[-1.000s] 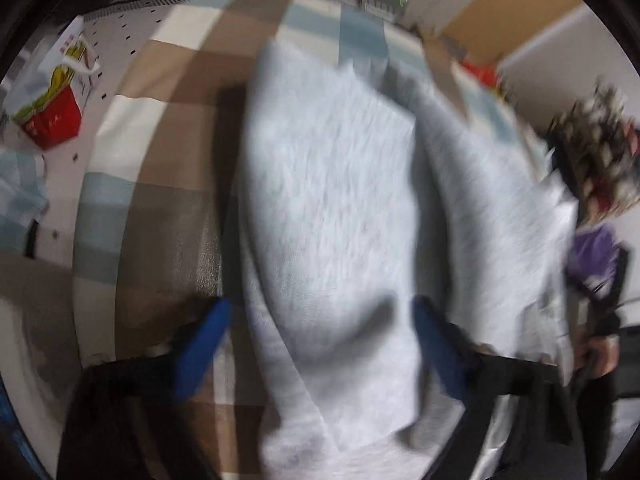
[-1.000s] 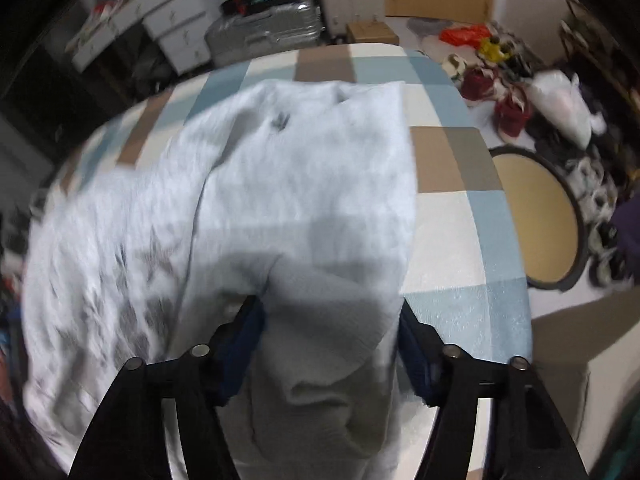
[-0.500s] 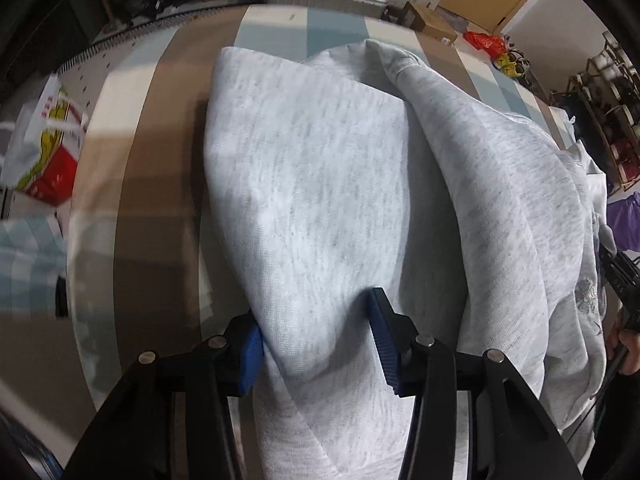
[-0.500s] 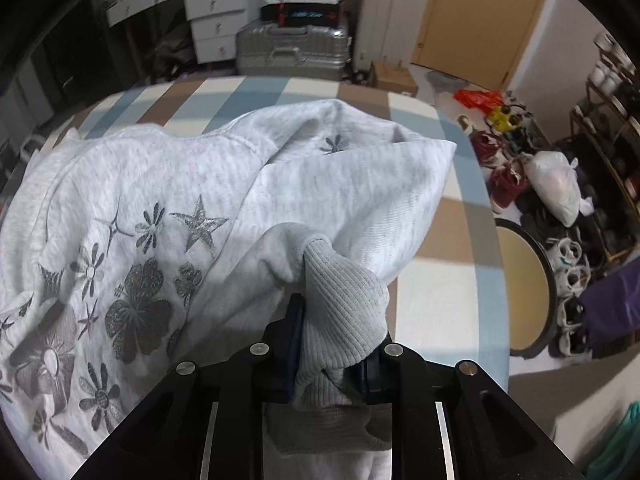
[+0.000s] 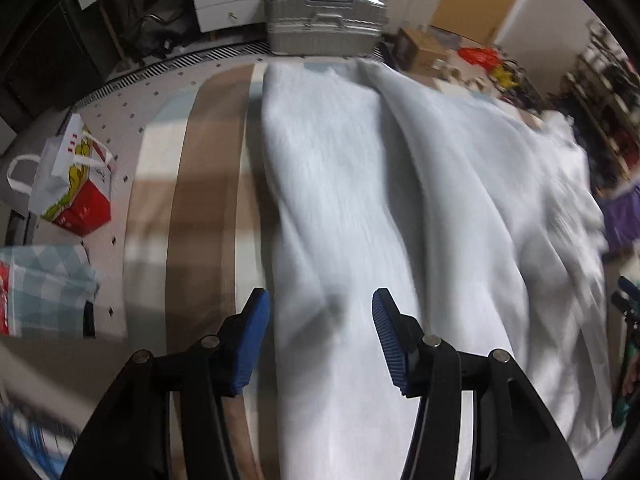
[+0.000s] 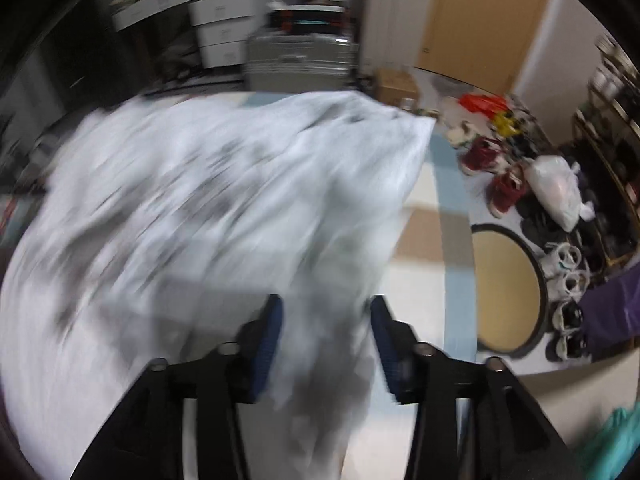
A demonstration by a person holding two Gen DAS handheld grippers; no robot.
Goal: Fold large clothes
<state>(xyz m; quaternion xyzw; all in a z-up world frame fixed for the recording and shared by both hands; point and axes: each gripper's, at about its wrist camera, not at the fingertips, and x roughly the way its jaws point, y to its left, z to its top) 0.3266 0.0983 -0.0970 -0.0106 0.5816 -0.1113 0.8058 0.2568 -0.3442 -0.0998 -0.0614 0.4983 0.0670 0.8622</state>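
A large pale grey sweatshirt (image 5: pixel 380 180) lies spread over the checked brown, blue and white tabletop (image 5: pixel 208 200). In the left wrist view a long fold of it runs toward me. My left gripper (image 5: pixel 320 320) hangs above that fold, its jaws opening; the cloth lies between the blue pads (image 5: pixel 256 328), which do not pinch it. The right wrist view is blurred: the sweatshirt (image 6: pixel 200 200) shows its dark printed side there, on the same tabletop (image 6: pixel 424 232). My right gripper (image 6: pixel 326 328) hangs over its near edge, its jaws opening, with loose cloth between them.
On the floor at left stand a red and white paper bag (image 5: pixel 76 184) and a checked bag (image 5: pixel 44 288). A silver suitcase (image 5: pixel 324 16) and a cardboard box (image 5: pixel 420 44) sit beyond the table. Right of the table lie a round tan board (image 6: pixel 508 292), shoes (image 6: pixel 500 184) and a white plastic bag (image 6: pixel 556 192).
Half a second ago both grippers pinched the sweatshirt, the right one on a ribbed cuff. Both have since spread their jaws, let the cloth drop and lifted away from it.
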